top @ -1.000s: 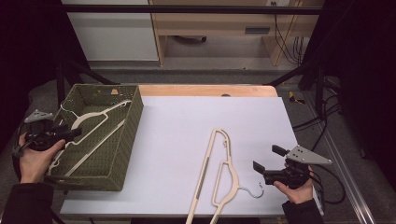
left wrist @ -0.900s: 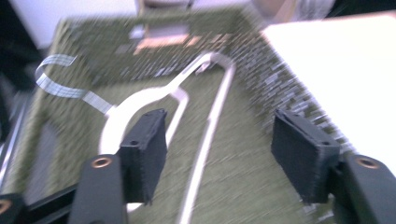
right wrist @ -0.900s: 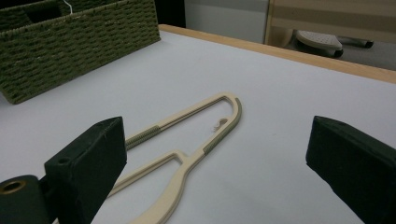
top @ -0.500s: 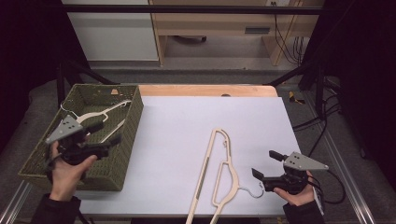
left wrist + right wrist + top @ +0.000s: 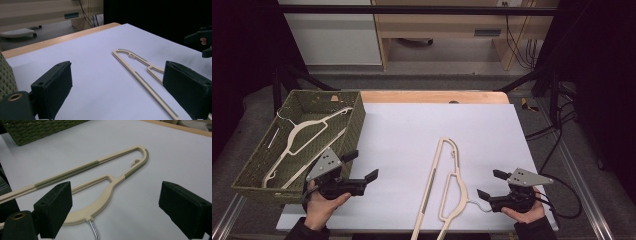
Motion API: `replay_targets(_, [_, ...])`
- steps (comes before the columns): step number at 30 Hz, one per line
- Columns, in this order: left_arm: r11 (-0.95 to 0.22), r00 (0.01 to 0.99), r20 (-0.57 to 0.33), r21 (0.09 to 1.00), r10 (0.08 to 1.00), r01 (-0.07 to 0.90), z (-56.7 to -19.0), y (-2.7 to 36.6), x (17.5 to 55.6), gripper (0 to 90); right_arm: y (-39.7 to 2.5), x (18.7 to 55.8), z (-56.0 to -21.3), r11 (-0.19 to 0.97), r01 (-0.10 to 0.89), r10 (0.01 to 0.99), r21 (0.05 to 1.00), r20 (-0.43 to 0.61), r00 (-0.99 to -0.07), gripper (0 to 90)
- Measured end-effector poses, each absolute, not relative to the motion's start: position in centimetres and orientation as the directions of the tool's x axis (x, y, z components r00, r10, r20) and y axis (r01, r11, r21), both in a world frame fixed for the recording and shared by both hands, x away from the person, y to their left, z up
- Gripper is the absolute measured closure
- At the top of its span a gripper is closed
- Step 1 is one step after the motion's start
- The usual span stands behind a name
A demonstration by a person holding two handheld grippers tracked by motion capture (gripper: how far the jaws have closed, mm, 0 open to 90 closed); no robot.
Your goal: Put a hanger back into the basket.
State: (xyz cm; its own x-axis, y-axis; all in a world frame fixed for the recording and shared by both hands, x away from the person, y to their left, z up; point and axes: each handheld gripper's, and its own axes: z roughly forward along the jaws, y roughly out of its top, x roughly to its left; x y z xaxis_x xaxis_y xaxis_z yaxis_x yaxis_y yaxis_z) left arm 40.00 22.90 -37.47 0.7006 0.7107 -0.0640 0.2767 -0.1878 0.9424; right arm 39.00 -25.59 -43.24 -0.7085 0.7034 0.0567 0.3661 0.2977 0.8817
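A cream hanger lies flat on the white table top, its wire hook toward the front right. My right gripper is open just right of that hook, not touching it. In the right gripper view the hanger and its hook lie between my wide-apart jaws. My left gripper is open over the table by the basket's front right corner, holding nothing. The left gripper view has the hanger ahead of the gripper. A second cream hanger rests in the green woven basket.
The basket sits at the table's left edge, and its wall appears at the far left in the right gripper view. A wooden strip runs along the table's back edge. The right gripper appears far off in the left gripper view.
My left gripper has swung from the basket's left side across it to the table at the basket's front right. The right gripper has shifted only slightly. Both hangers lie still.
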Motion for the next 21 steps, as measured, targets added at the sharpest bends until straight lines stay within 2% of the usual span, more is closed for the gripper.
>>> replay_targets(10, [-0.244,0.716,-0.064,0.915,0.695,0.32,-40.0,21.7,40.4,8.8,-24.4,39.4,-44.7,0.406,0.41,0.668,0.817,0.04,-0.743,19.4])
replay_targets(17, [-0.272,0.723,-0.048,0.907,0.689,0.32,-40.6,21.1,40.4,8.7,-23.9,39.4,-45.5,0.456,0.427,0.641,0.781,0.044,-0.766,26.9])
replay_targets(21, [-0.291,0.725,-0.042,0.899,0.687,0.328,-41.1,20.8,40.5,8.7,-23.6,39.5,-46.0,0.49,0.436,0.62,0.755,0.05,-0.783,34.1])
